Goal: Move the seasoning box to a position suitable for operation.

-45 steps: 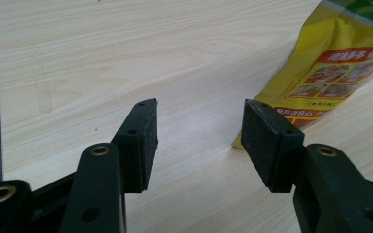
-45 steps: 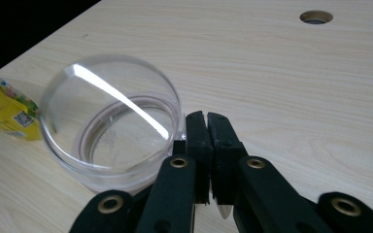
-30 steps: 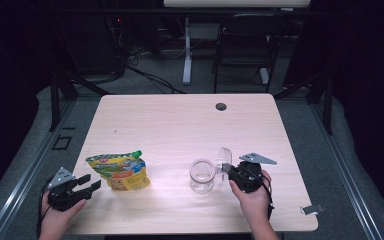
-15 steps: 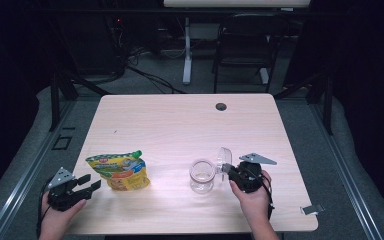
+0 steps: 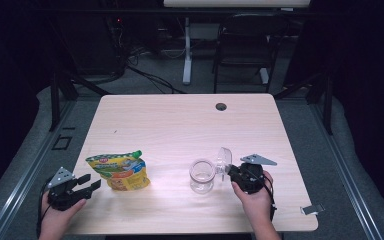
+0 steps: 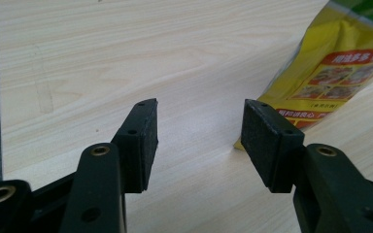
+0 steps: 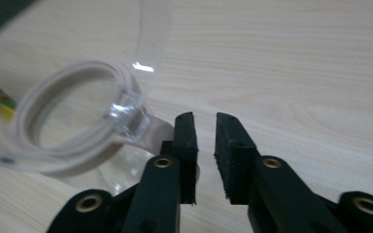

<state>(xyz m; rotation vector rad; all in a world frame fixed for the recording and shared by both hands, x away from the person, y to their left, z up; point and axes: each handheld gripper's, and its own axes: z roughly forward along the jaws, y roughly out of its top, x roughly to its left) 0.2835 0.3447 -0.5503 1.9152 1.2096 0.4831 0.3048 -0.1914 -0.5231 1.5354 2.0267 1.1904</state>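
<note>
Clear glass jar [image 5: 201, 175] stands open, lid [image 5: 223, 159] tilted back, beside snack pouch [image 5: 118, 170].

A matt pale wood-grain table [image 5: 180, 120] is seen bearing a glossy printed plastic pouch [image 5: 120, 171] and a clear, shiny jar [image 5: 202, 176].

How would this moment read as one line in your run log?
left gripper: open, beside snack bag, apart | right gripper: narrow gap, nothing between jaws, beside open lid of glass jar | jar upright on table

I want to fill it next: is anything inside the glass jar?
The jar looks empty, its hinged lid open; the table shows through the glass.
</note>
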